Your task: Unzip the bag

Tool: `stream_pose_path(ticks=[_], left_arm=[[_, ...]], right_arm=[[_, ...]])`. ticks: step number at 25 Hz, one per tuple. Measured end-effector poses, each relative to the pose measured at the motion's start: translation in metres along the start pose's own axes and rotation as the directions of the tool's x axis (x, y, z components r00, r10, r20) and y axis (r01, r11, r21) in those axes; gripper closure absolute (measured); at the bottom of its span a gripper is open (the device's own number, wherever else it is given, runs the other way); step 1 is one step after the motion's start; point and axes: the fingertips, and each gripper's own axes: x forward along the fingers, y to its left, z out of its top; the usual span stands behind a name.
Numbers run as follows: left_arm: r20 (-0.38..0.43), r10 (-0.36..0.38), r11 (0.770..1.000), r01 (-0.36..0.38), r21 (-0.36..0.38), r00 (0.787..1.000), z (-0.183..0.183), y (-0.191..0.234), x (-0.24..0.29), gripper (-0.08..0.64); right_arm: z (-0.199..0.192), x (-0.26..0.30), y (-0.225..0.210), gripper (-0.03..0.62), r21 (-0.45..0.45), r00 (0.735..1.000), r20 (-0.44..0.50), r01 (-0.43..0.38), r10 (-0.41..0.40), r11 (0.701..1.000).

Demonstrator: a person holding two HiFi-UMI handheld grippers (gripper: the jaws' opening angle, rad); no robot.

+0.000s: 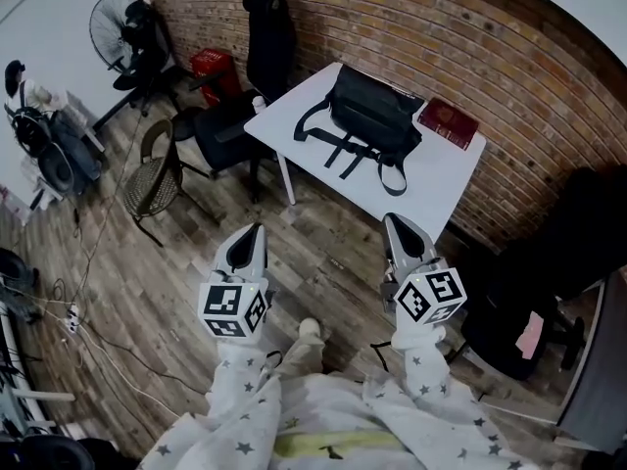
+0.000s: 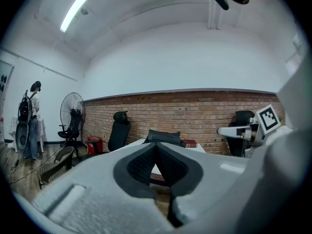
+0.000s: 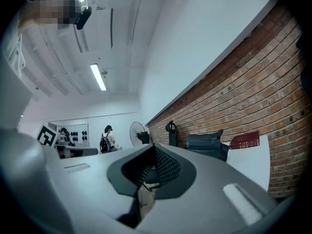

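Note:
A black bag [image 1: 374, 116] with loose straps lies on a white table [image 1: 294, 116] against the brick wall; it also shows far off as the bag [image 2: 164, 137] in the left gripper view and the bag [image 3: 207, 145] in the right gripper view. My left gripper [image 1: 257, 229] and right gripper [image 1: 392, 219] are held over the wooden floor, well short of the table. Both are shut with nothing between the jaws. The left gripper [image 2: 156, 145] and right gripper [image 3: 153, 147] point toward the table.
A red book [image 1: 449, 122] lies on the table beside the bag. Black office chairs [image 1: 266, 37] stand by the table, another chair [image 1: 534, 311] at the right. A wicker chair [image 1: 152, 174], a fan [image 1: 118, 27] and floor cables [image 1: 69, 311] are at the left. A person [image 2: 30, 121] stands far left.

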Motion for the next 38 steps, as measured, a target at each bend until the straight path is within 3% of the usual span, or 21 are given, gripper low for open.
stream_pose_path(ticks=[18,28,38], left_arm=[[-0.037,-0.141,0.99,0.14,-0.025,0.989,-0.003,0.073,0.127,0.561],[-0.081,-0.157,0.987,0.153,-0.055,0.984,-0.021,0.088,0.182,0.561],[-0.086,-0.178,0.984,0.175,-0.044,0.98,-0.011,0.105,0.28,0.561]], right_arm=[[-0.016,0.114,-0.041,0.586,0.004,0.992,-0.021,0.123,-0.123,0.992],[-0.038,0.153,-0.08,0.586,0.035,0.984,-0.067,0.166,-0.164,0.985],[-0.033,0.232,-0.142,0.586,0.06,0.983,-0.058,0.179,-0.176,0.982]])
